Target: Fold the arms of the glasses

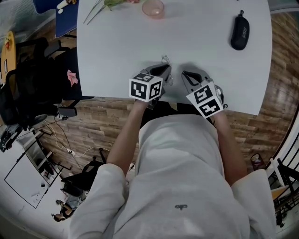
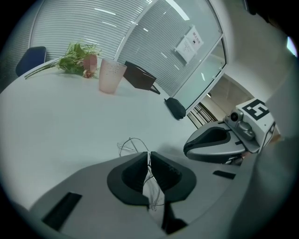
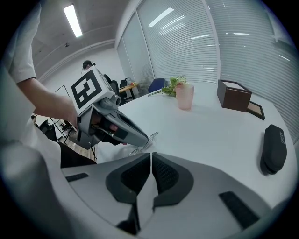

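Observation:
The thin wire-framed glasses [image 2: 132,145] lie low over the white table [image 1: 117,46] near its front edge, their lens rims sticking out past the left gripper's tips. My left gripper [image 2: 149,157] is shut on the glasses, and a thin wire runs back between its pads. In the head view the left gripper [image 1: 164,70] and the glasses [image 1: 166,60] sit at the table's near middle. My right gripper [image 3: 151,157] is shut with nothing between its jaws, a little to the right of the left gripper [image 3: 112,127] and apart from the glasses [image 3: 142,144]. The right gripper [image 1: 185,74] points at the table.
A black glasses case [image 1: 239,31] lies at the far right. A pink cup [image 1: 153,8] and a green plant [image 1: 105,5] stand at the far edge. A brown box [image 3: 234,94] shows behind the cup. The table's front edge runs just under both grippers.

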Motion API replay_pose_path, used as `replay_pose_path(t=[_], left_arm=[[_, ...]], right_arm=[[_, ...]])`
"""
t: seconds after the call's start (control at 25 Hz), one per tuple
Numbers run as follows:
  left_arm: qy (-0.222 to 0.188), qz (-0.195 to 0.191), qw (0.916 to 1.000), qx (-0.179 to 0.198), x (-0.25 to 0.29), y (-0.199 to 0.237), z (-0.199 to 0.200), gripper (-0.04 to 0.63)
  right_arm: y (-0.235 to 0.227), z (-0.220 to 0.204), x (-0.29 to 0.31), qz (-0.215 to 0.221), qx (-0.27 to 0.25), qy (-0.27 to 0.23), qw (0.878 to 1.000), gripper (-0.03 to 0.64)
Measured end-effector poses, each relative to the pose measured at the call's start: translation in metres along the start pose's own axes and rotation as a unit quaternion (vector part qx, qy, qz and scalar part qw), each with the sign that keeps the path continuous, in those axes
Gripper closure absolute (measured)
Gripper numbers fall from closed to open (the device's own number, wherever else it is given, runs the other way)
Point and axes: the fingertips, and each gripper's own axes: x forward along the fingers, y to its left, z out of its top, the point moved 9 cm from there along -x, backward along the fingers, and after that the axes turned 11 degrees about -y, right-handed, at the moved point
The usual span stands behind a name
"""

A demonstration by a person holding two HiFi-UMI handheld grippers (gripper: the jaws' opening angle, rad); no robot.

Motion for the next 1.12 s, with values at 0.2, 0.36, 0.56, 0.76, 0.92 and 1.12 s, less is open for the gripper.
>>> replay_pose_path(t=[0.2,0.36,0.56,0.76,0.92,1.12], left_arm=[[0.001,-0.006,1.0,-0.001,0.003,0.0,0.0,0.565],[0.001,-0.014,0.9999,-0.001,0.001,-0.001,-0.002,0.565],[0.001,-0.035,0.9993,0.016,-0.004,-0.001,0.001,0.565],[0.004,-0.061,0.9977,0.03,-0.023,-0.001,0.001,0.565],[-0.001,-0.083,0.9957,0.041,-0.044,-0.002,0.005,0.565],[-0.021,-0.113,0.9906,0.074,-0.067,-0.005,0.019,0.565]], right_arm=[[-0.005,-0.001,0.0,-0.008,0.007,0.0,1.0,0.598],[-0.002,-0.003,-0.003,-0.02,0.016,0.0,1.0,0.598],[0.009,-0.002,-0.005,-0.041,0.018,-0.001,0.999,0.598],[0.029,0.002,-0.007,-0.066,0.042,-0.011,0.997,0.598],[0.041,0.005,-0.011,-0.099,0.063,-0.024,0.993,0.601],[0.057,0.013,-0.017,-0.141,0.076,-0.042,0.986,0.609]])
